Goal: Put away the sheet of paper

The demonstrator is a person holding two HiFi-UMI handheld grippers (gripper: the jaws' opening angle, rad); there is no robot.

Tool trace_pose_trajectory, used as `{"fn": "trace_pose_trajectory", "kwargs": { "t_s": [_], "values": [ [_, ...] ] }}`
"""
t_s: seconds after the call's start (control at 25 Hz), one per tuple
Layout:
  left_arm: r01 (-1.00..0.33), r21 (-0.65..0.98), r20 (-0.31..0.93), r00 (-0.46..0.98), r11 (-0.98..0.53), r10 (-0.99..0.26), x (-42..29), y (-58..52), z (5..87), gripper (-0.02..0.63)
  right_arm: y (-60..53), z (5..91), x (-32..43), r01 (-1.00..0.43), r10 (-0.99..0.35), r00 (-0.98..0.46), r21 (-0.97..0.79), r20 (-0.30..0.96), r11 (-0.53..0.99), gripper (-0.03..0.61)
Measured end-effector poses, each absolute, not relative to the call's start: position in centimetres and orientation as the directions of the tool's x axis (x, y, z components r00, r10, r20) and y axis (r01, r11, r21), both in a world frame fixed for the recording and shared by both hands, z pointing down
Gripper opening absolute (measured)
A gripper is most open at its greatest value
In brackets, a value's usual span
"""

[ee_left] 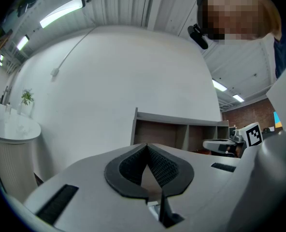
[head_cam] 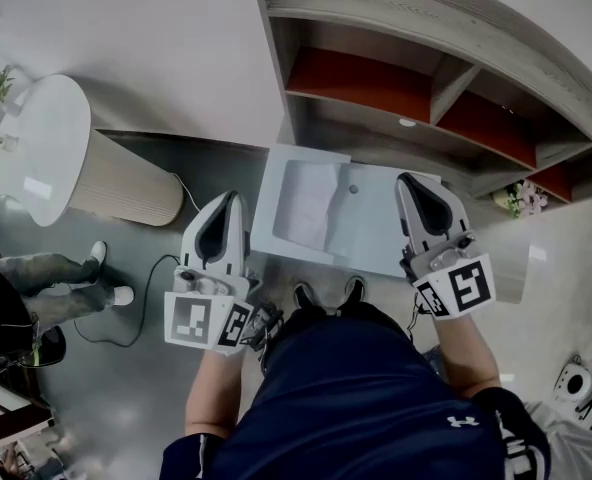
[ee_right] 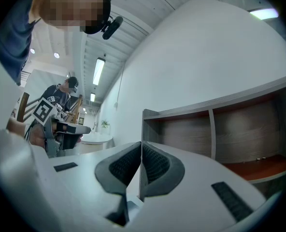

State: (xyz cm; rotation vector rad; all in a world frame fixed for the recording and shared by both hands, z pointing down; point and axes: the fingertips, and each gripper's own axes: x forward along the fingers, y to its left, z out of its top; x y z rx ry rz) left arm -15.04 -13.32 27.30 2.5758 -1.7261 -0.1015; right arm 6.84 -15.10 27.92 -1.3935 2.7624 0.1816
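paper sheet (head_cam: 309, 204) lies on the white counter (head_cam: 396, 230) by the shelf (head_cam: 396, 83). left tool (head_cam: 230, 198) and right tool (head_cam: 405, 179) are both closed, empty.

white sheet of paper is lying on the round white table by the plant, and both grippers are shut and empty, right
Not quite. The white sheet of paper lies on the square white table before the grey shelf unit, not the round white table, as the head view shows. The left gripper and right gripper are indeed shut and empty.
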Motion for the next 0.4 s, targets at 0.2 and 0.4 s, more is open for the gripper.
{"fn": "trace_pose_trajectory", "kwargs": {
  "t_s": [0.2,0.4],
  "values": [
    [-0.922,0.070,-0.030,0.380,-0.381,-0.925,-15.13,-13.34,27.44,0.015,-15.07,28.08,7.00,-0.808,-0.803,-0.589,0.079,-0.088,0.584,0.018],
    [-0.921,0.071,-0.030,0.381,-0.382,-0.924,-15.30,-13.50,27.52,0.015,-15.20,27.99,6.91,-0.810,-0.804,-0.587,0.080,-0.091,0.582,0.018]
  ]
}}
